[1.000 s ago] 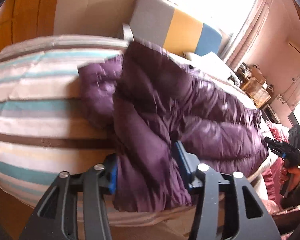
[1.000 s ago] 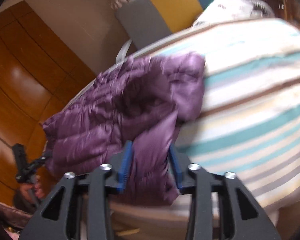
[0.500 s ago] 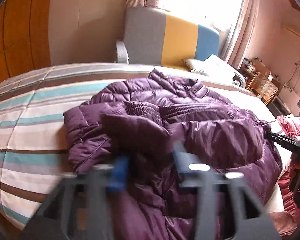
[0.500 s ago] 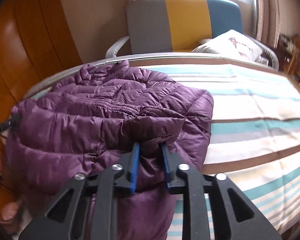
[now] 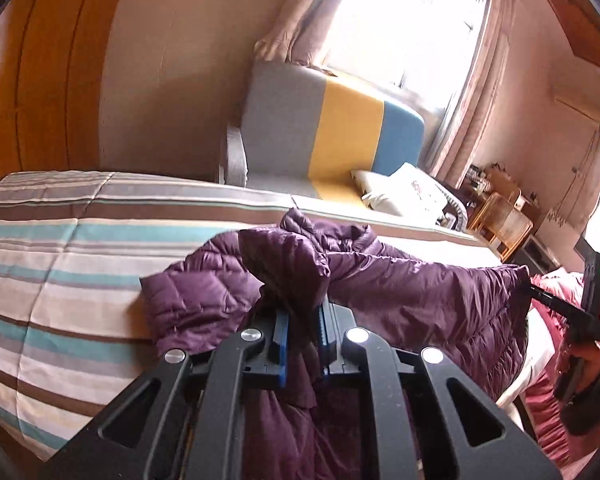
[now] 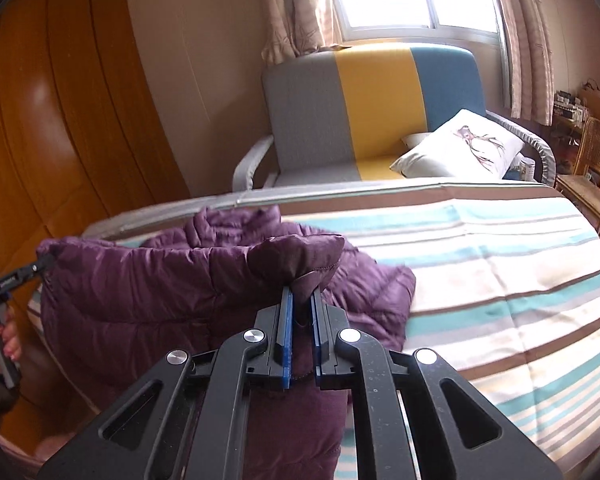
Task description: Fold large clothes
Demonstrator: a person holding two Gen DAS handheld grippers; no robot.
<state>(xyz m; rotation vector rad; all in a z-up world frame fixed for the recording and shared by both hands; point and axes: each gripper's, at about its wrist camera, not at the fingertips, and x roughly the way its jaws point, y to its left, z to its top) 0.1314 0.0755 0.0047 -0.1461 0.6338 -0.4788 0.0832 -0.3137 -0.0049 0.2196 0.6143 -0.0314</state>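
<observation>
A purple puffer jacket (image 5: 400,292) lies at the near edge of the striped bed (image 5: 60,260), its front edge lifted and stretched between both grippers. My left gripper (image 5: 302,312) has its jaws closing tight on a bunched fold of the jacket. In the right wrist view, my right gripper (image 6: 302,296) is closing its blue pads on another fold of the jacket (image 6: 140,292), and they press the fabric. Each view shows the other gripper at the jacket's far corner: the right gripper (image 5: 526,286) and the left gripper (image 6: 46,260).
The striped bedspread (image 6: 500,260) stretches away behind the jacket. Beyond the bed stands a grey, yellow and blue armchair (image 6: 372,112) with a white pillow (image 6: 468,144). A wooden wardrobe (image 6: 40,120) is on the left and a wicker chair (image 6: 592,168) on the right.
Both grippers closed on folds of the jacket's near edge and rose, lifting and stretching that edge between them. Both views now look higher into the room.
</observation>
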